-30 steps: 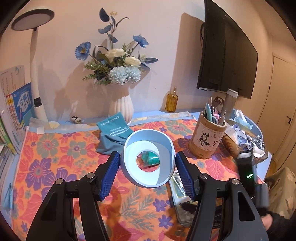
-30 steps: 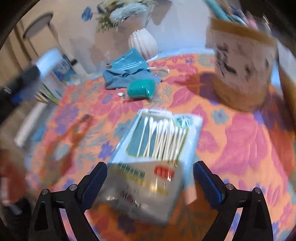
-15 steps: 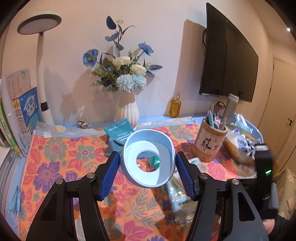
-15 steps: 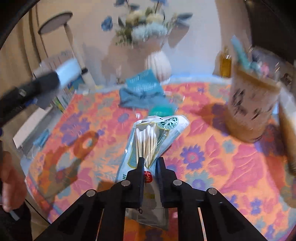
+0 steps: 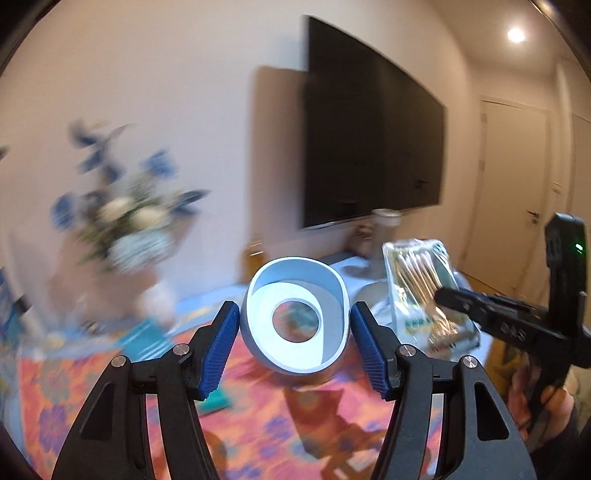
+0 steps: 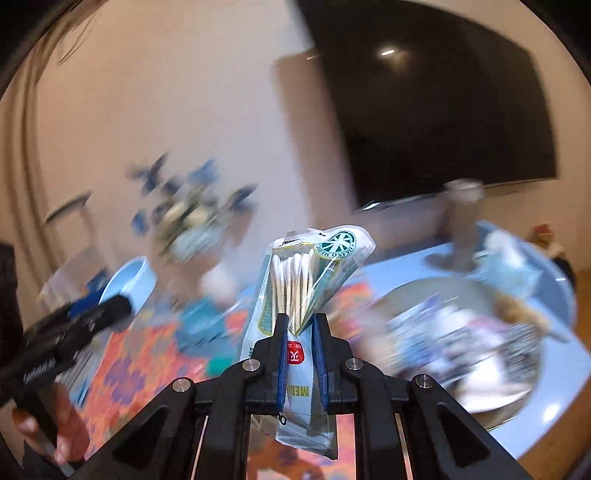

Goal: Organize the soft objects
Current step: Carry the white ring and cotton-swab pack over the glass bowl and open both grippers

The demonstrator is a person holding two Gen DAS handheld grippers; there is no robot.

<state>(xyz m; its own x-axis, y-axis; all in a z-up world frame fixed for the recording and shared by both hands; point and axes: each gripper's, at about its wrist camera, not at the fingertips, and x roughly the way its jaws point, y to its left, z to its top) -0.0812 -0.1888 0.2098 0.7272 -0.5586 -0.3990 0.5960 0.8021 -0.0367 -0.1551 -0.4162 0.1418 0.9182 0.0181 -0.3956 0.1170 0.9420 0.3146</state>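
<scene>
Dark wall television (image 5: 373, 147), pale walls, white door (image 5: 513, 192) (ceiling spotlight lit)

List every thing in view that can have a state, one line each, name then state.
Left gripper: closed on the ring, off the table.
Ring: light blue, held tilted, hole toward the camera.
Right gripper: shut on the swab pack.
Swab pack: sealed, upright, lifted clear of the tablecloth.
TV: screen dark.
Door: closed.
Ceiling light: on.
Tablecloth: spread flat.
</scene>
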